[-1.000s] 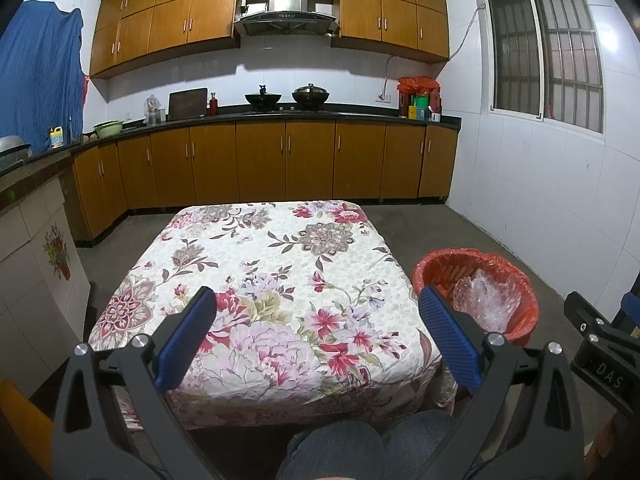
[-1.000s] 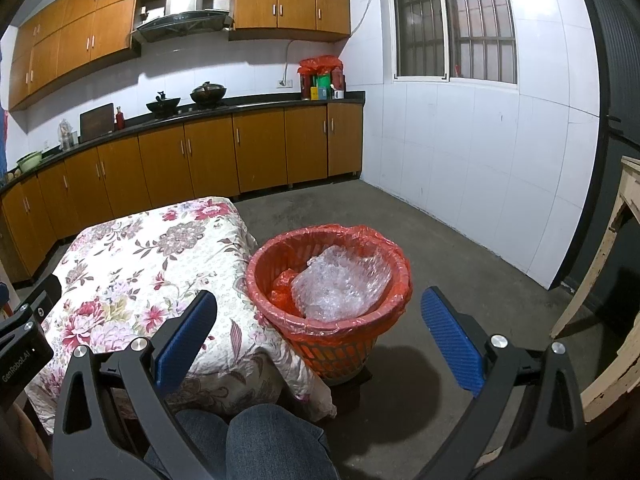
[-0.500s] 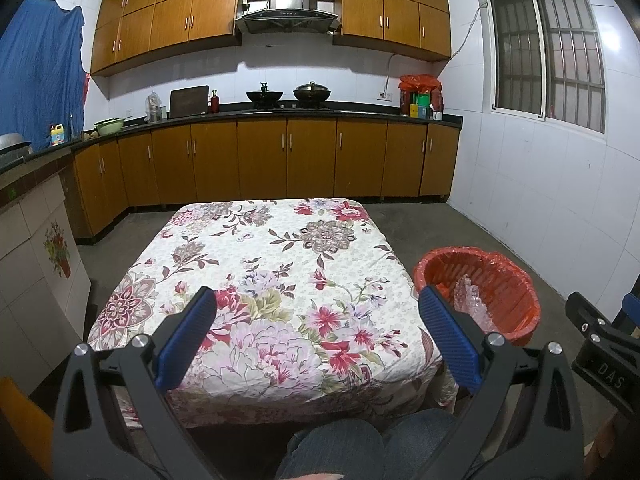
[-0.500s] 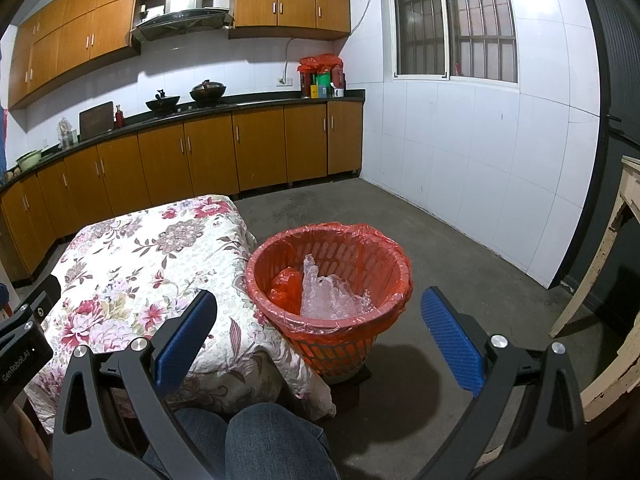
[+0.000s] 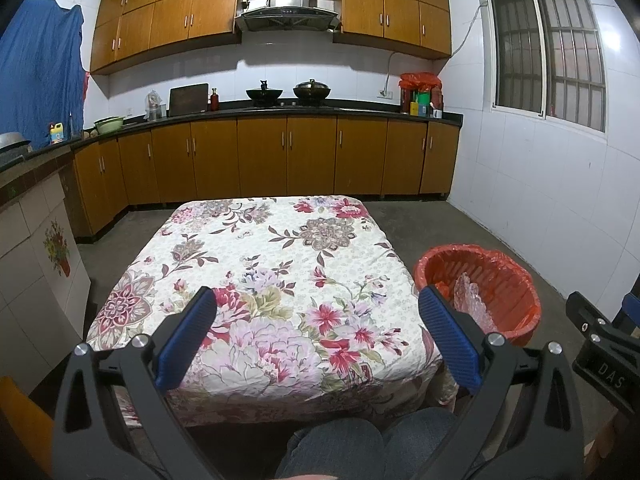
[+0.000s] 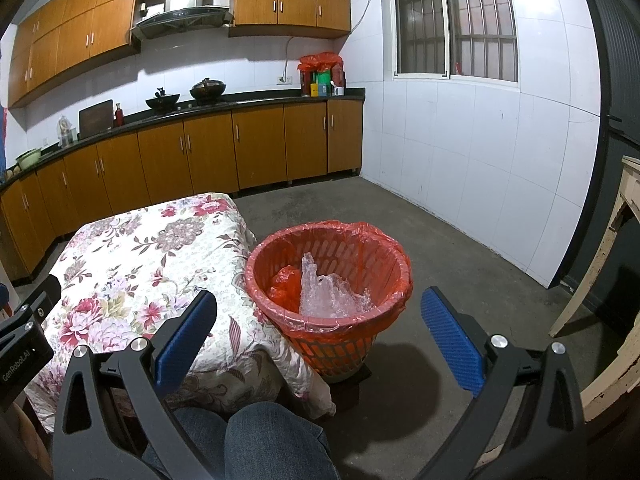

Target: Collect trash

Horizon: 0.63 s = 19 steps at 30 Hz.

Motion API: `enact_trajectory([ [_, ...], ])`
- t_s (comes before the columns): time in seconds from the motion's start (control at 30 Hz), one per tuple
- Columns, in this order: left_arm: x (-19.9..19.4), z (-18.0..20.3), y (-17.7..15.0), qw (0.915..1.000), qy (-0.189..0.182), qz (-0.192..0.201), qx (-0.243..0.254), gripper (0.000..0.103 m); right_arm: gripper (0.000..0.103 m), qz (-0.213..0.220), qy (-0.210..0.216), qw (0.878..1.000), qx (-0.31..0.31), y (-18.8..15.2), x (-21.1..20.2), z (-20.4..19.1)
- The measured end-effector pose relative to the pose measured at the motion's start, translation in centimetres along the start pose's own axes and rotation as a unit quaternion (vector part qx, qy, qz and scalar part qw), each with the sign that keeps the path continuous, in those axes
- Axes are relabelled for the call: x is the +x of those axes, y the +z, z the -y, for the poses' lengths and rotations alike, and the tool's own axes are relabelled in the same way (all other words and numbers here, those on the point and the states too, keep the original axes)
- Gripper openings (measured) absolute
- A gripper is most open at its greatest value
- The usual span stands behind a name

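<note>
A table under a floral cloth (image 5: 272, 280) fills the middle of the kitchen floor, its top bare. Just beside the table's right edge stands an orange basket (image 6: 332, 344) lined with a red bag. Inside the basket lies crumpled clear plastic wrap (image 6: 324, 296), beside a bunched fold of red plastic. The left gripper (image 5: 316, 336) hangs over the table's near edge, its 2 blue pads spread wide and gripping nothing. The right gripper (image 6: 316, 336) hangs before the basket, likewise spread and empty.
</note>
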<state>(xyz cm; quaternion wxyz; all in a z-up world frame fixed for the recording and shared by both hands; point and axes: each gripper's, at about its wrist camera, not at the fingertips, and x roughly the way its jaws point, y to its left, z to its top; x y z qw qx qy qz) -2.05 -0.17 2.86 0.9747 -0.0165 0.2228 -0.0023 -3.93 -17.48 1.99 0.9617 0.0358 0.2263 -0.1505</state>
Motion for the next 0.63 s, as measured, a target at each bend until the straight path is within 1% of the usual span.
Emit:
enact_trajectory([
  [0.63, 0.51, -0.24, -0.36, 1.0, 0.0, -0.007, -0.004, 0.099, 0.101, -0.002, 0.0, 1.0, 0.001, -0.25, -0.16, 0.11],
])
